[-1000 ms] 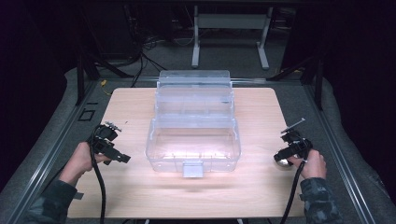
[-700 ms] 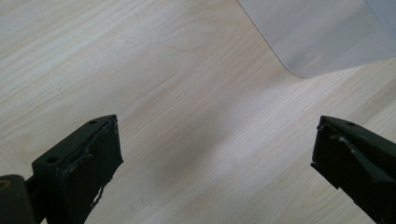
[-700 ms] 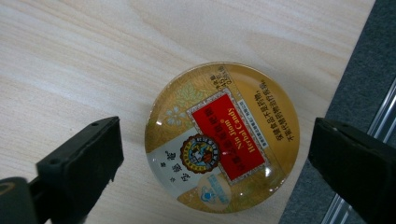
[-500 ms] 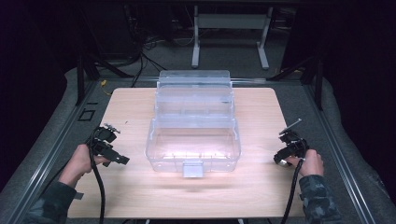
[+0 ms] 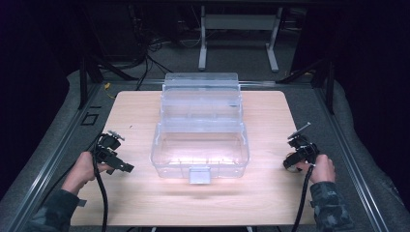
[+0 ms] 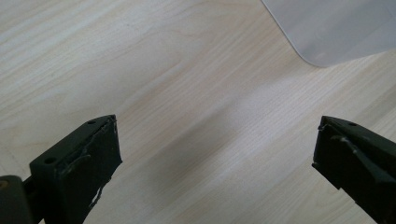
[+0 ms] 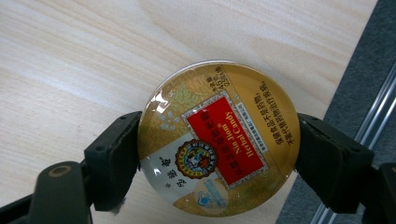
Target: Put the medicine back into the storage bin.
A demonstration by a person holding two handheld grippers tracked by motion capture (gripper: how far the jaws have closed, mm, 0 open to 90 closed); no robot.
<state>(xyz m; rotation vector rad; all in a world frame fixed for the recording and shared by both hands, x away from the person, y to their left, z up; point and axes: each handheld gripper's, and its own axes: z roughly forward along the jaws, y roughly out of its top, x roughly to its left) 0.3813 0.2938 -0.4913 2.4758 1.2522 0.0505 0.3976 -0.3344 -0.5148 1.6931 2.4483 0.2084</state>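
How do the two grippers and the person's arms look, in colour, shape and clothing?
Both the left gripper and the right gripper are black, each with two blocky black jaws that show screw holes and scuffed pads. A black cable trails from each back along the forearm. A small grey plate sits on top of each. The sleeves are a dark camouflage pattern.

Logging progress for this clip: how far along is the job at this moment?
Done: the clear plastic box stands open mid-table, its compartments looking empty. In hand: the right tool has just been closing on the round gold candy tin near the table's right edge; both jaws sit against its rim. The left tool is open over bare wood beside the box. Left: lifting the tin, probably into the box.
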